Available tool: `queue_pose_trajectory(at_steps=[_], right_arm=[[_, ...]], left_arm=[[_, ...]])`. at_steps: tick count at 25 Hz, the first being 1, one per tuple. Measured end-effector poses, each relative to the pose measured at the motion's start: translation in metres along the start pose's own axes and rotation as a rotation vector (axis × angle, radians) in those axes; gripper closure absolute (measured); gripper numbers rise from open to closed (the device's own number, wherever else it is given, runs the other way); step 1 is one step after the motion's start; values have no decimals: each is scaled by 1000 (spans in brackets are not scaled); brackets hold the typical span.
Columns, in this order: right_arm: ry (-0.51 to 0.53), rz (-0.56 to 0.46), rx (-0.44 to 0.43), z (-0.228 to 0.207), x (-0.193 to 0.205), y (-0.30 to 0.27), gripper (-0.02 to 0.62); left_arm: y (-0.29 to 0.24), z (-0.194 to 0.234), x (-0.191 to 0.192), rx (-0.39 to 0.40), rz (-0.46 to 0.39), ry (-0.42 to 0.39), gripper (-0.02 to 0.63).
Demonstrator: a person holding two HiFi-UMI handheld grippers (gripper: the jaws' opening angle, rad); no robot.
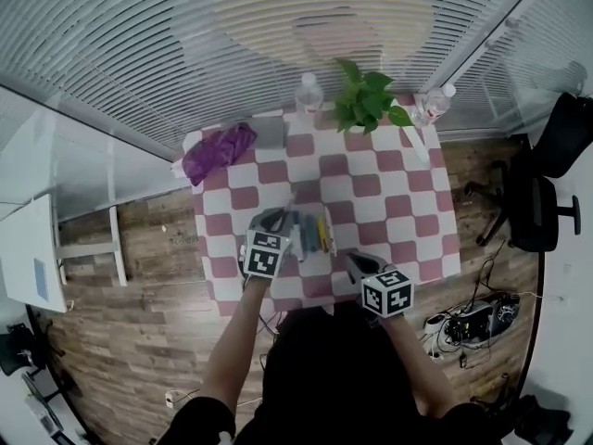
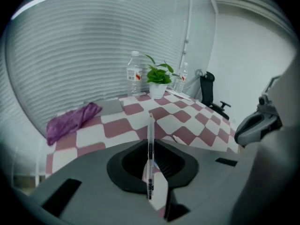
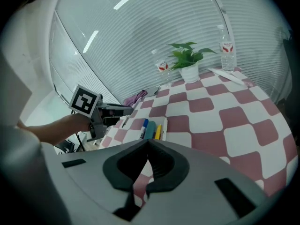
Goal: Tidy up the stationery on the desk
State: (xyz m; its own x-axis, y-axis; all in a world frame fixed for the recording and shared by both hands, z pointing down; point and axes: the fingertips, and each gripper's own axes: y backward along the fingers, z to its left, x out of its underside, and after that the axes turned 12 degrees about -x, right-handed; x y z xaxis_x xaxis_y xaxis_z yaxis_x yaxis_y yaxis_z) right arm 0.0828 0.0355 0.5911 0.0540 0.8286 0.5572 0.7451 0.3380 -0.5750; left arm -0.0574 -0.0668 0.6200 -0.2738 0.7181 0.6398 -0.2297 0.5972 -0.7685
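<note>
Near the front edge of the desk [image 1: 389,193], just left of the white tray [image 1: 313,262], my left tongs [image 1: 276,221] are clamped on a clear pen [image 2: 150,135]. The pen lies lengthwise along the jaws. Its tip sticks out past them toward the far side, and it is lifted clear of the checked cloth. I grip it near its back end, I think, so that the long front part is free to go down first among the others.

The tray already holds a blue marker [image 3: 142,129], a teal one and a yellow one, lying side by side with their ends pointing near and far. That is why I hold my pen along the same line, to match the row. This pen looks to me like the next one for the tray, and there is room at the left of the row.

My right tongs [image 1: 359,265] sit to the right of the tray, jaws pressed together on nothing. I keep them back near the edge so they do not crowd the left pair.

A purple cloth [image 1: 218,151] lies at the far left corner. A potted plant [image 1: 366,100] stands at the far edge between two water bottles [image 1: 309,91]. All of these are well apart from where I work.
</note>
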Motion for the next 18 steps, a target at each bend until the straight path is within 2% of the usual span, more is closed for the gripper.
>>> queue_pose_trajectory(at_steps=[3, 7, 12, 14, 18], right_arm=[[7, 0, 3, 10, -1, -7, 574], [5, 3, 19, 16, 2, -11, 574], [-8, 6, 36, 19, 5, -14, 574], [-17, 3, 38, 21, 5, -14, 574], [-24, -3, 49, 25, 7, -12, 574]], left_arm=[[8, 5, 26, 23, 42, 215, 541], [11, -1, 59, 67, 102, 415, 541], [9, 2, 80, 65, 133, 658, 541], [8, 2, 83, 68, 127, 705, 541], [3, 3, 93, 49, 157, 718, 541]])
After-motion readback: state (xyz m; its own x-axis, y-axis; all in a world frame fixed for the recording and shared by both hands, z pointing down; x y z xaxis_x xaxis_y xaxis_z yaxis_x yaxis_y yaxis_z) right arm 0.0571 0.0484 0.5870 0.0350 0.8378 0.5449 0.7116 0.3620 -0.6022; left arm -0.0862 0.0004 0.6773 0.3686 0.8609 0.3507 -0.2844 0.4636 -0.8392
